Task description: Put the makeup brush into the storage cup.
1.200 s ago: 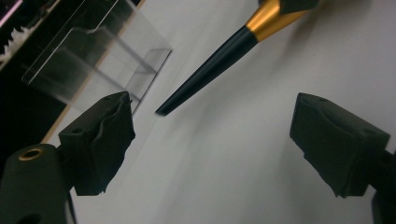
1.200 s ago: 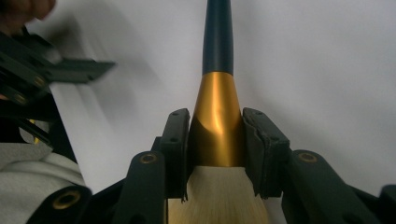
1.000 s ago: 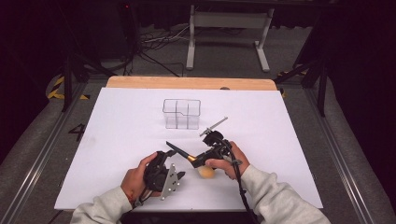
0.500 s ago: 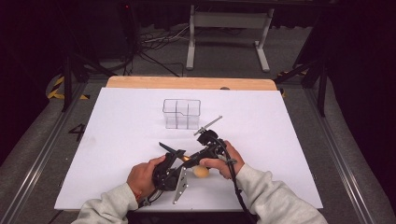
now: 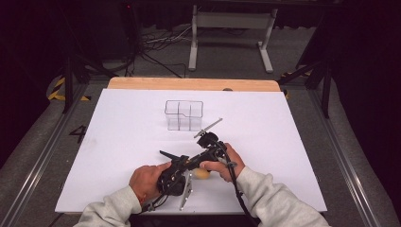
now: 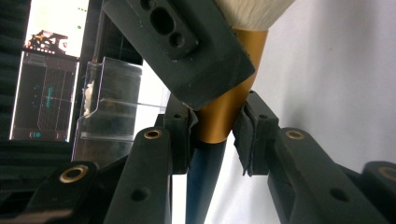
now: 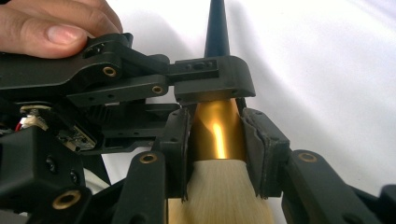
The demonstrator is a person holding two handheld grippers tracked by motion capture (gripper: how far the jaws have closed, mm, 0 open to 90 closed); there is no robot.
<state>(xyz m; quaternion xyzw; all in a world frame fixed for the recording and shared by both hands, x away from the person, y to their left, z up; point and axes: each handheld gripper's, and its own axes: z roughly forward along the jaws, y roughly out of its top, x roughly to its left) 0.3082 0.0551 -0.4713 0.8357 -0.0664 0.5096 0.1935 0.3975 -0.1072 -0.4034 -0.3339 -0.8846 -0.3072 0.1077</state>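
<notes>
The white desk point(image 5: 118, 142) carries a clear divided organizer point(image 5: 184, 114) toward its far middle, well apart from the hands working at the near edge. There the left gripper point(image 6: 215, 135) and the right gripper point(image 7: 215, 140) meet nose to nose over a makeup brush point(image 5: 202, 173). Both are clamped on its gold ferrule point(image 7: 215, 133): the right one just above the pale bristles point(image 7: 219, 193), the left one lower, where the ferrule narrows into the dark handle point(image 6: 204, 182).
</notes>
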